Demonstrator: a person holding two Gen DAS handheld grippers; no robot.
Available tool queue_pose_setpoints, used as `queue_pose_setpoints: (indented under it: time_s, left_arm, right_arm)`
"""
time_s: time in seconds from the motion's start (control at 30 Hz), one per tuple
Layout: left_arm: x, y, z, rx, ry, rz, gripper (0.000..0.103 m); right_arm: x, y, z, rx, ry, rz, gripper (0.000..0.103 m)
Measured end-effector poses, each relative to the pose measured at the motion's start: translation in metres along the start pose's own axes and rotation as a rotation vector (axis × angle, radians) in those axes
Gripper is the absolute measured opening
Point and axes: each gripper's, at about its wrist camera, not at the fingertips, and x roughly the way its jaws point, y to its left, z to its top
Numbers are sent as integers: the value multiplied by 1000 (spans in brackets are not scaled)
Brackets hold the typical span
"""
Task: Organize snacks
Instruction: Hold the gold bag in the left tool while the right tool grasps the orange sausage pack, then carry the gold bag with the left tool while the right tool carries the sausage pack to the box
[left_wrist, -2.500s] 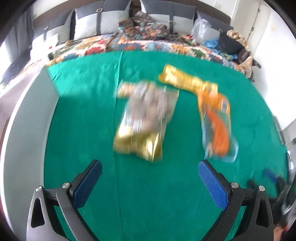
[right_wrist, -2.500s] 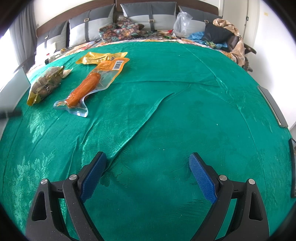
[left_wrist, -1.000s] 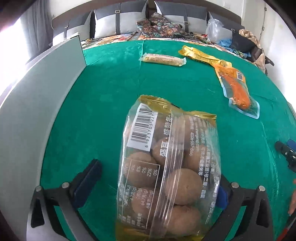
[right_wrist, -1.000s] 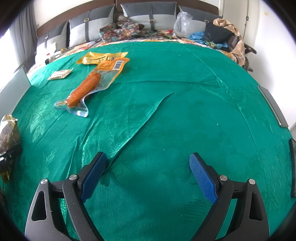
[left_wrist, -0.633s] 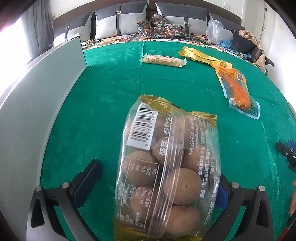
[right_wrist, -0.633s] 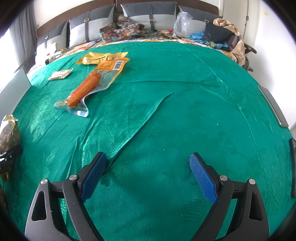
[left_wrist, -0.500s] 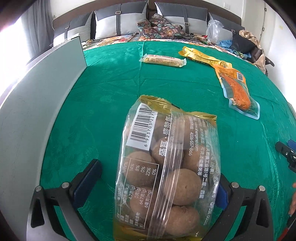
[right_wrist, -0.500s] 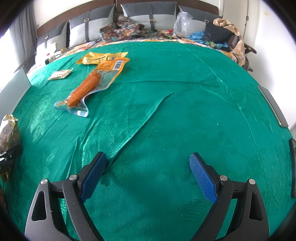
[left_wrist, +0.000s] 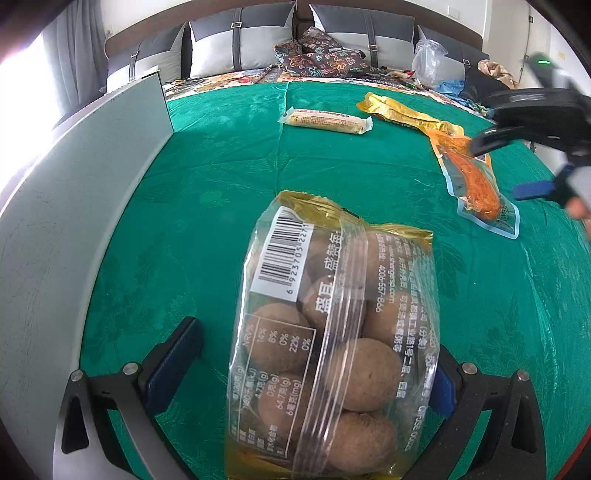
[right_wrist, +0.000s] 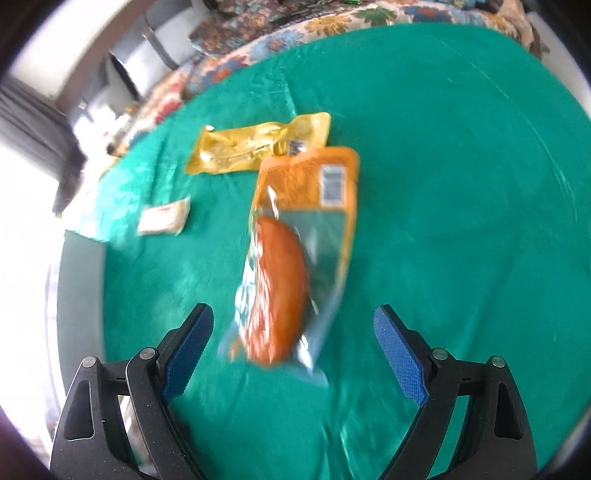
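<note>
Since a second ago: right claw (right_wrist: 291, 349) swinging over from bare green cloth (right_wrist: 461, 221) to hover above the sausage pack (right_wrist: 291, 258), jaws wide, nothing gripped; view blurring. Spreading across the bed: green cloth, grey panel (left_wrist: 74, 221) standing along its left edge. Left claw (left_wrist: 306, 369) still keeping the clear bag of brown eggs (left_wrist: 332, 332) between its jaws, gap showing at the left pad. Lying further back: yellow pouch (right_wrist: 255, 146), small snack bar (left_wrist: 325, 122).
</note>
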Motion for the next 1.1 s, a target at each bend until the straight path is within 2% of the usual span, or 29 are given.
queue_pose_setpoints:
  time_s: [0.07,0.1,0.17,0.23,0.27,0.37,0.4,0.43,0.57,0.63,0.77,0.87,0.97,1.03,1.1]
  left_arm:
    - [0,0,0,0,0,0,103]
    - [0,0,0,0,0,0,103]
    - [0,0,0,-1,0,0,103]
    - [0,0,0,0,0,0,103]
    - [0,0,0,-1,0,0,103]
    - [0,0,-1,-1,0,0,103]
    - [0,0,0,-1,0,0,103]
    - [0,0,0,-1,0,0,103]
    - [0,1,0,0,0,0,103]
    - [0,1,0,-1,0,0,103]
    - [0,1,0,-1,0,1,103]
    - [0,1,0,4,5,-5,103]
    - [4,1,10,45,94,-29,103]
    - [6,3,14,48,157,-44,102]
    - [1,8,15,31,161,-79,92]
  right_arm:
    - [19,11,5,-2,8,-69,91]
    - [31,17,5,4,18,-104,94]
    - [35,31,1,-35,-43,-177,95]
    - [44,50,-8,-137,-62,-277,94]
    - [44,54,-12,-193,-93,-281,94]
    - [38,52,-19,-264,-75,-253,83]
    - [33,49,-20,-274,-62,-246,72]
    - [27,45,-23,-284,-58,-236,54]
    - [10,22,-42,-368,7,-181,54]
    - [-4,6,-58,-404,41,-126,54]
    - [-32,-36,-87,-386,86,-49,54]
    - [-45,-57,-100,-364,83,-55,54]
    - [-51,-67,-105,-322,73,-38,54]
    - [-56,-72,-108,-274,66,6,54]
    - [-62,-72,-112,-240,58,43,54]
